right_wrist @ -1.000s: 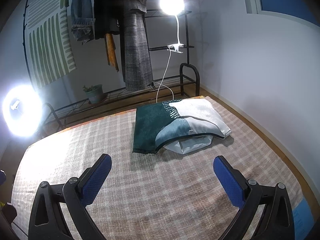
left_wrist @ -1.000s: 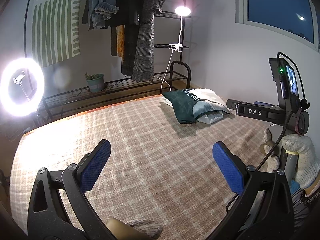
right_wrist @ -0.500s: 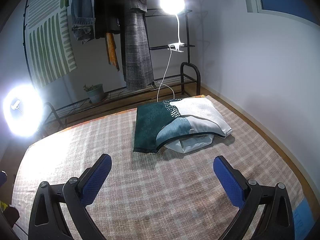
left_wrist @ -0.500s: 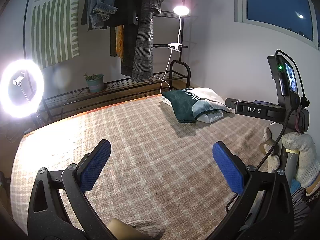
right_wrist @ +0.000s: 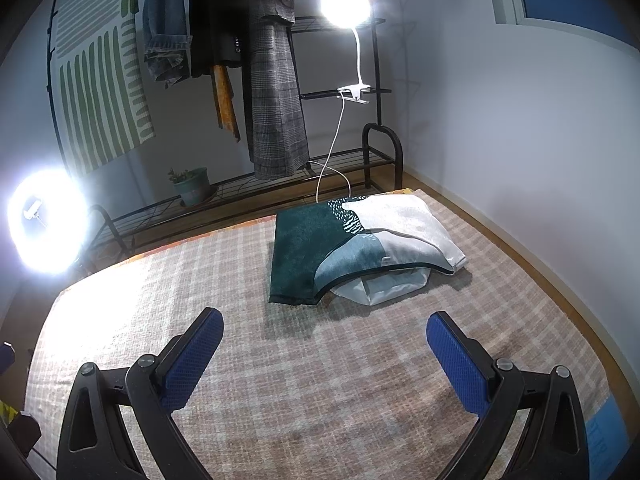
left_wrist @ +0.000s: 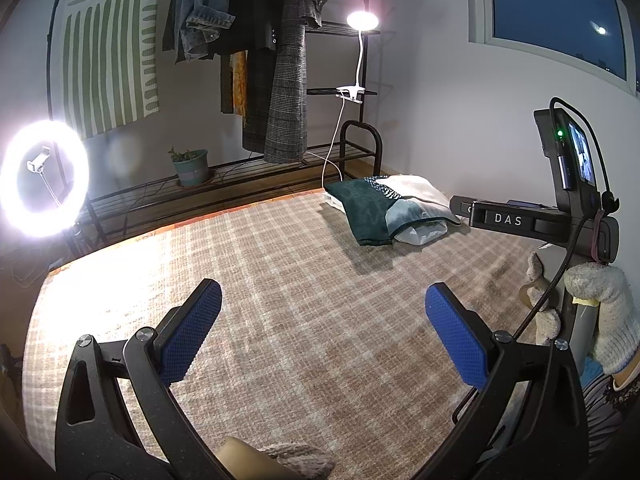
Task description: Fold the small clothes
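Observation:
A folded garment in dark green, teal and white lies on the plaid mat at its far right, over a white cloth. It also shows in the left wrist view, far ahead. My right gripper is open and empty, a short way in front of the garment. My left gripper is open and empty over the bare mat. The right gripper's black body marked DAS shows at the right of the left wrist view.
A clothes rack with hanging garments and a clip lamp stands behind the mat. A ring light glares at the left. A potted plant sits on the low shelf. The wall and wooden floor edge run along the right.
Both grippers have drifted slightly, with the garment shifting a little in view. Both stay open and empty.

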`<state>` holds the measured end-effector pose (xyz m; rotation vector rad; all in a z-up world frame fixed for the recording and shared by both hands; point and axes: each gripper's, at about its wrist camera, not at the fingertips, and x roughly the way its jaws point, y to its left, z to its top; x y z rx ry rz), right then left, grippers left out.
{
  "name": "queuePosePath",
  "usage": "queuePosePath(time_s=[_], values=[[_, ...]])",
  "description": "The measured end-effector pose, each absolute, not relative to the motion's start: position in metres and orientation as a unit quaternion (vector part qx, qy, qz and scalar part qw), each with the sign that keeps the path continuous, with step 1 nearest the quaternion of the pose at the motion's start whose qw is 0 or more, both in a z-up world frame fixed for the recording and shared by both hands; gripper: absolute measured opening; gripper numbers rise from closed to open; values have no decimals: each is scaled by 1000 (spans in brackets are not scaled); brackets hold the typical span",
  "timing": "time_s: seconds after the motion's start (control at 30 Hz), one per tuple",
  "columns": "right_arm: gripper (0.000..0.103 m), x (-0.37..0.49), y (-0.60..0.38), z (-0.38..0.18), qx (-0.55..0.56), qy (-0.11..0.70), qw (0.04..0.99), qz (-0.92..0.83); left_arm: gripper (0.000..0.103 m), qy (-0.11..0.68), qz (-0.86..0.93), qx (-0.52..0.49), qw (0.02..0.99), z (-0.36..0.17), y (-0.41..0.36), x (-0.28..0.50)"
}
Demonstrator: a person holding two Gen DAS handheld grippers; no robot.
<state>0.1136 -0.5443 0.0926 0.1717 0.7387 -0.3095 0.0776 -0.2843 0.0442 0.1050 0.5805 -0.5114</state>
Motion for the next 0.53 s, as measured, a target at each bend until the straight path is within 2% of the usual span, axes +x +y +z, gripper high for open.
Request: queuePosePath(time_s=[0.53], values=[[103, 114, -542, 91, 83, 361, 917, -149, 103, 284, -251, 47, 924, 44, -274, 79]])
